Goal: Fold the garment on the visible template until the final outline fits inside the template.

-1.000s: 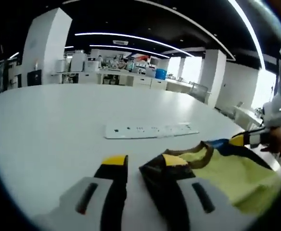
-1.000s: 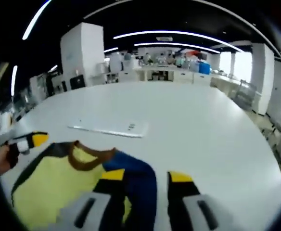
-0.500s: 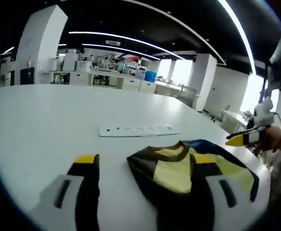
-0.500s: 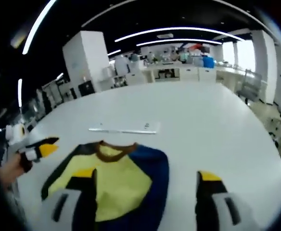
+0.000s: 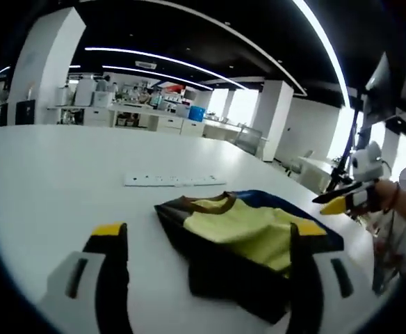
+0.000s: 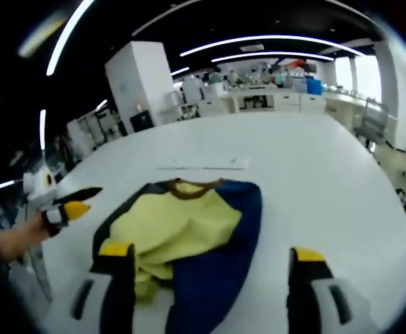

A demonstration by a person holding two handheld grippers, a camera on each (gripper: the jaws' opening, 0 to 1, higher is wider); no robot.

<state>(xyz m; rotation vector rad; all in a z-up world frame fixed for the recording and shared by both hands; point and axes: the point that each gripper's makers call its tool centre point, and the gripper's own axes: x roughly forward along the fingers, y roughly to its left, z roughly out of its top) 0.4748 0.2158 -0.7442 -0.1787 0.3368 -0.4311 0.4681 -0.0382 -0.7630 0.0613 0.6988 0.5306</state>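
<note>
Garment (image 5: 248, 233) lying rumpled on the white table (image 5: 64, 174), let go for now. Left gripper (image 5: 210, 240) and right gripper (image 6: 210, 261) jaws wide apart, holding nothing, maybe ready for another fold.

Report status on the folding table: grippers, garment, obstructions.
Left gripper open, right gripper open, both above the table. Garment lies loosely folded, yellow with dark trim. Power strip beyond it, apart.
</note>
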